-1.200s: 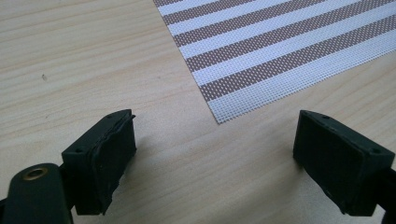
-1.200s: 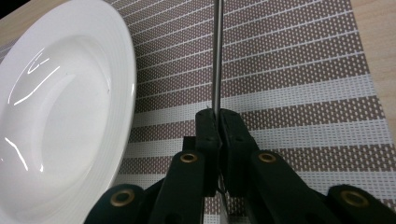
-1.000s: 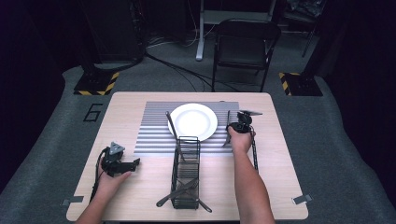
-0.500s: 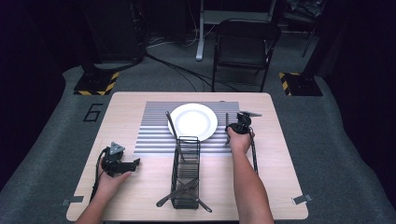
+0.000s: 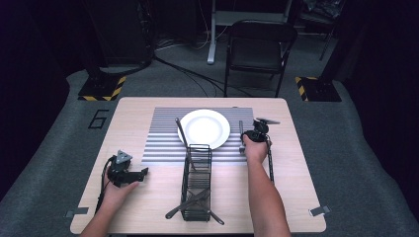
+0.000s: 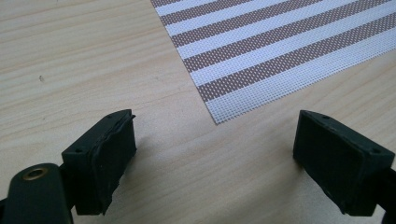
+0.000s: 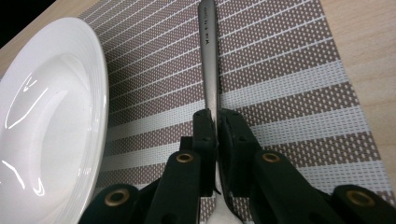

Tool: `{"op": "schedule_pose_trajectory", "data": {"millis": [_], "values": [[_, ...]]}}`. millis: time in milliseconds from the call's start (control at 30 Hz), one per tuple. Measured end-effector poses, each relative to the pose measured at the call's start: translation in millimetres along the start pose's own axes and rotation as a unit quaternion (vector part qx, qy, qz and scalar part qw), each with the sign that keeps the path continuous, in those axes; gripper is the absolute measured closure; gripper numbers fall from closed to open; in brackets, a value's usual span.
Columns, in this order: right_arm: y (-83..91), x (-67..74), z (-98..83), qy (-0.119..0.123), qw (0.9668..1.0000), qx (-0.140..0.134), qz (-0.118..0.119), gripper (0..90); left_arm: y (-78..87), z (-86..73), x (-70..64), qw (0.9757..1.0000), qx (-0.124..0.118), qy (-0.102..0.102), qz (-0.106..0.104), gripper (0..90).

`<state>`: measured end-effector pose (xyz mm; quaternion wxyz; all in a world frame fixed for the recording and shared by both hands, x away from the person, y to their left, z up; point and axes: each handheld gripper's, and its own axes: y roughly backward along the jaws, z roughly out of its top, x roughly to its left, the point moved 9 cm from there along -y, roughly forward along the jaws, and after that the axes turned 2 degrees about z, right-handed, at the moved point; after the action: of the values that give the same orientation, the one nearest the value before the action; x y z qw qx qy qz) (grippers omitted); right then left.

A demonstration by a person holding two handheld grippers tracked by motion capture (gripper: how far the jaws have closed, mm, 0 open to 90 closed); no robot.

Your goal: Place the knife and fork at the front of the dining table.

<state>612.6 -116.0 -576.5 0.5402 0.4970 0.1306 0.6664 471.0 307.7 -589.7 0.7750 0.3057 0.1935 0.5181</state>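
Nothing has moved since the earlier frame: the right hand-held gripper (image 7: 217,135) stays clamped on a utensil handle (image 7: 208,51) lying on the striped mat (image 7: 289,88) just right of the plate (image 7: 42,116), while the left hand-held gripper (image 6: 215,154) rests wide open, holding nothing, on the counter (image 6: 70,60)

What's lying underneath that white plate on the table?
The white plate rests on a striped placemat, which covers the wooden table. The mat's stripes show all round the plate; the part beneath it is covered. A utensil held by the right gripper lies beside the plate.
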Motion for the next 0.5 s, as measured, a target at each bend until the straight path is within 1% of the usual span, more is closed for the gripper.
{"op": "schedule_pose_trajectory", "data": {"millis": [133, 233, 267, 300, 367, 400, 433, 500], "values": [[2.4, -0.2, 1.6, -0.001, 1.0, -0.005, 0.004, 83.9, 0.2, -0.3, -0.5, 1.0, 0.001, 0.001, -0.001, 12.8], [4.2, -0.4, 3.0, 0.001, 1.0, -0.007, 0.002, 83.6, 0.2, -0.4, -0.4, 1.0, 0.002, 0.0, -0.001, 12.8], [5.2, -0.7, 3.4, 0.005, 0.9999, -0.009, 0.002, 83.2, 0.2, -0.3, -0.5, 1.0, 0.001, 0.001, 0.0, 12.8], [6.7, 0.4, 4.2, 0.003, 0.9999, -0.01, 0.0, 82.7, 0.2, -0.4, -0.5, 1.0, 0.002, 0.0, -0.001, 12.8], [9.6, 0.7, 4.3, 0.008, 0.9999, -0.008, -0.002, 80.9, 0.2, -0.4, -0.4, 1.0, 0.002, 0.0, -0.001, 12.8], [11.5, 0.5, 4.6, 0.016, 0.9998, -0.008, -0.003, 79.7, 0.2, -0.3, -0.5, 1.0, 0.001, 0.0, -0.001, 12.8], [14.2, 1.8, 5.3, 0.019, 0.9998, -0.01, -0.002, 78.5, 0.3, -0.4, -0.4, 1.0, 0.002, 0.0, 0.0, 12.8], [18.8, 2.0, 4.8, 0.031, 0.9995, -0.006, -0.004, 76.4, 0.3, -0.4, -0.5, 1.0, 0.002, 0.0, 0.0, 12.8]]}}
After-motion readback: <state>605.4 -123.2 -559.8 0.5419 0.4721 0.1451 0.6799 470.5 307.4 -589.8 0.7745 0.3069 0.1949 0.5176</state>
